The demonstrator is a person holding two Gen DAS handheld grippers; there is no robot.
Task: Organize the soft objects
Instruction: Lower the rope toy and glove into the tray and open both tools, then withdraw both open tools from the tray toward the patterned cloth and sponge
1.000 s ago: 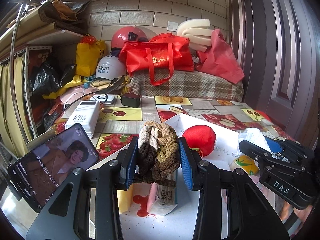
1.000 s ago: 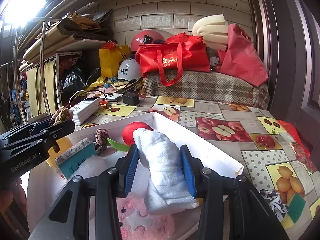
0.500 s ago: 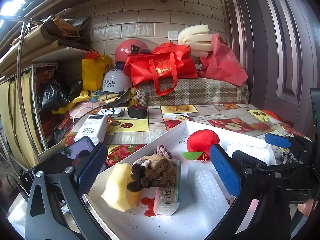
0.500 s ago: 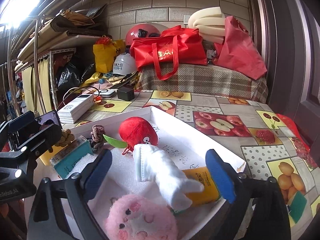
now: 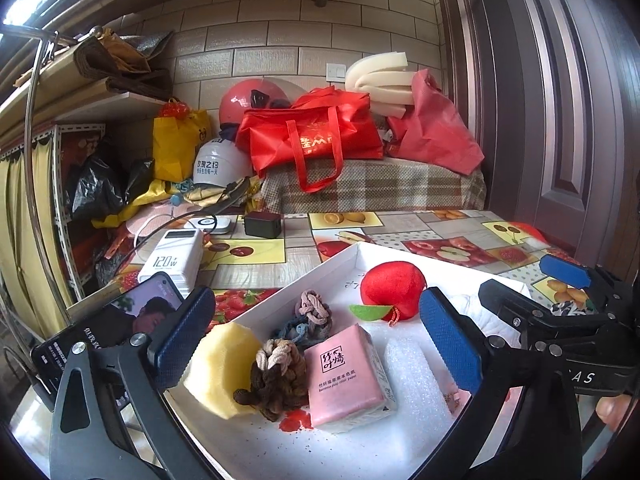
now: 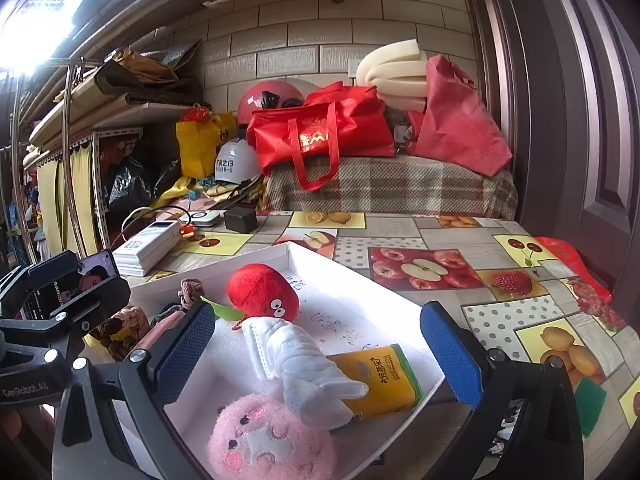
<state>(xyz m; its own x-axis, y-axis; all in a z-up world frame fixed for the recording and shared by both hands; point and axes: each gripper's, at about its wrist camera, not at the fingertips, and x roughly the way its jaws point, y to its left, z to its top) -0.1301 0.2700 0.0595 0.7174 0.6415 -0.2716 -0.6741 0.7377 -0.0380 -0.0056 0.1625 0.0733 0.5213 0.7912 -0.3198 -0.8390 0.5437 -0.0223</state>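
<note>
Fruit-patterned oilcloth carries our shallow white cardboard tray. We hold the left gripper spread wide, empty, above the brown braided yarn knot. Our right gripper, equally wide, frames the rolled white cloth lying between red plush apple and pink plush toy.

Left gripper: jaws, clamped a second ago on the brown braided hair tie, now spread wide and empty. Hair tie now lies in the white tray below and between the jaws, against the yellow sponge.

Right gripper: likewise opened. White rolled towel, formerly pinched, now rests between the jaws, draped over the yellow tissue pack.
</note>
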